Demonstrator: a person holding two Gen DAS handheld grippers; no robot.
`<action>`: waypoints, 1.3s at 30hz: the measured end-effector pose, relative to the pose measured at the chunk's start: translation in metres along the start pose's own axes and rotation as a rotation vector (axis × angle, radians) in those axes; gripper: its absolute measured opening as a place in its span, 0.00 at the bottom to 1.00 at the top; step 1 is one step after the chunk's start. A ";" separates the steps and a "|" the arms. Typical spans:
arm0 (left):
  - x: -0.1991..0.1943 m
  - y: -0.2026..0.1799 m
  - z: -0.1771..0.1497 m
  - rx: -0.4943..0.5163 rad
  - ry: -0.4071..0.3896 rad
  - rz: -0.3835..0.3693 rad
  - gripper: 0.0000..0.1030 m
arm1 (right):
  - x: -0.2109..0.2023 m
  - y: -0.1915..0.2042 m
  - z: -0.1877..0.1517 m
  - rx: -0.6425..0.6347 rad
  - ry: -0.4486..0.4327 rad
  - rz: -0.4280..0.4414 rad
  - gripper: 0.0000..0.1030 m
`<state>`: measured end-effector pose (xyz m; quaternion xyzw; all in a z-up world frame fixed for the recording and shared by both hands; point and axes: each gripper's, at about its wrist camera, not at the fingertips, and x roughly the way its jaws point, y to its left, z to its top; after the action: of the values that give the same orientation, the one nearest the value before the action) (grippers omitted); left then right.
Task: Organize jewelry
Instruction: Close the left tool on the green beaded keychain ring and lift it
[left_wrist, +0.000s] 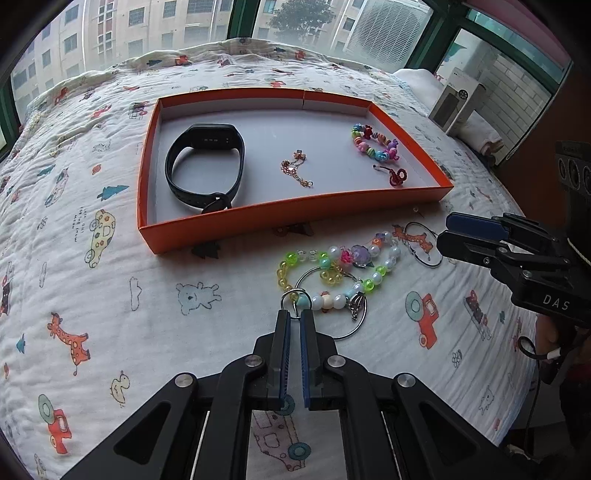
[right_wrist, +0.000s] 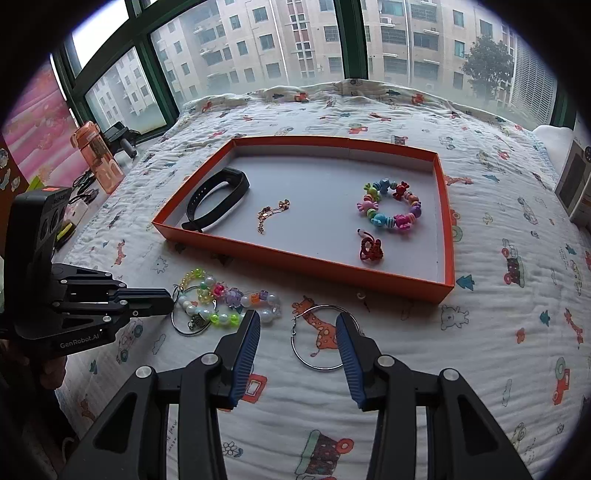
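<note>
An orange tray (left_wrist: 258, 218) (right_wrist: 295, 260) on the bed holds a black watch band (left_wrist: 207, 166) (right_wrist: 218, 203), a thin gold chain (left_wrist: 295, 168) (right_wrist: 271, 214), a colourful candy bracelet (left_wrist: 375, 144) (right_wrist: 389, 206) and a red knot charm (left_wrist: 397, 177) (right_wrist: 371, 249). In front of it lie a pastel bead bracelet (left_wrist: 340, 269) (right_wrist: 229, 299) with a silver hoop (left_wrist: 354, 321), and a second hoop earring (right_wrist: 321, 338) (left_wrist: 423, 245). My left gripper (left_wrist: 294, 314) (right_wrist: 170, 301) is shut on the bracelet's small ring. My right gripper (right_wrist: 297, 325) (left_wrist: 443, 232) is open, straddling the second hoop.
A printed quilt (left_wrist: 147, 314) covers the bed. An orange water bottle (right_wrist: 98, 160) and cables sit on the left sill. A white box (left_wrist: 458, 103) stands at the right by the window.
</note>
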<state>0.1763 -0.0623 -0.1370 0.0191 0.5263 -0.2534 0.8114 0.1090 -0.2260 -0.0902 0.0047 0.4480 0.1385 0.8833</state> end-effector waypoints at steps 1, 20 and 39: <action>0.000 0.001 0.000 -0.002 0.000 -0.005 0.06 | 0.000 0.000 0.000 0.001 0.001 0.001 0.46; -0.006 -0.005 0.000 0.032 -0.028 -0.036 0.27 | 0.000 0.000 0.001 0.014 -0.007 0.012 0.46; 0.006 -0.013 0.007 0.229 -0.023 0.020 0.22 | 0.002 -0.001 0.003 0.008 0.004 0.007 0.46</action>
<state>0.1787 -0.0782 -0.1354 0.1138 0.4846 -0.3040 0.8122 0.1128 -0.2261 -0.0907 0.0096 0.4502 0.1399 0.8819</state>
